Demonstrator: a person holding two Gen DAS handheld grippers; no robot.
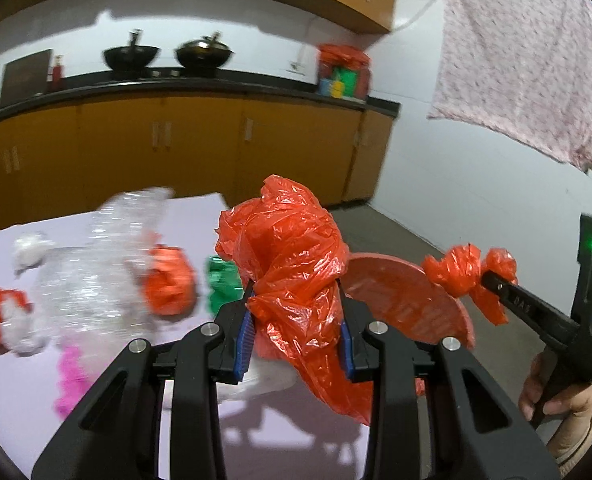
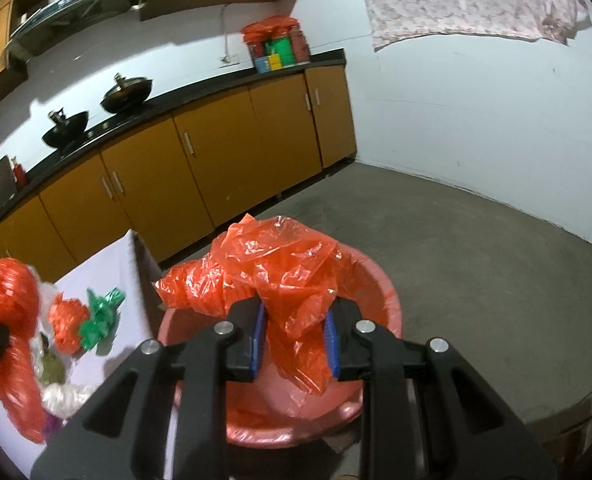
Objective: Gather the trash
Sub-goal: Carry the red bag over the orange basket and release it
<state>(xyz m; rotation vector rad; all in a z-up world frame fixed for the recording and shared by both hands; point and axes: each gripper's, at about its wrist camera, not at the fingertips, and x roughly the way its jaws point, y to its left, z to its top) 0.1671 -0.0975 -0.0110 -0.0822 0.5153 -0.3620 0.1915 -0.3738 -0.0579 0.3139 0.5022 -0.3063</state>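
Note:
My left gripper (image 1: pixel 296 316) is shut on a crumpled red plastic bag (image 1: pixel 292 256), held above the table's right edge. My right gripper (image 2: pixel 294 328) is shut on another red plastic bag (image 2: pixel 272 268) and holds it over the red basin (image 2: pixel 379 292). In the left wrist view the right gripper (image 1: pixel 491 280) shows at far right with its red bag (image 1: pixel 459 268) above the basin (image 1: pixel 395 288). On the white table (image 1: pixel 12 360) lie a clear plastic wrap (image 1: pixel 92 280), a red wad (image 1: pixel 170 284), a green wrapper (image 1: pixel 224 284) and a pink scrap (image 1: pixel 70 376).
The basin stands on the grey floor (image 2: pixel 475 260) right of the table. Yellow cabinets (image 1: pixel 176 148) with a black counter carry two woks (image 1: pixel 204 54) and a bagged box (image 1: pixel 343 72). A floral cloth (image 1: pixel 527 60) hangs on the white wall.

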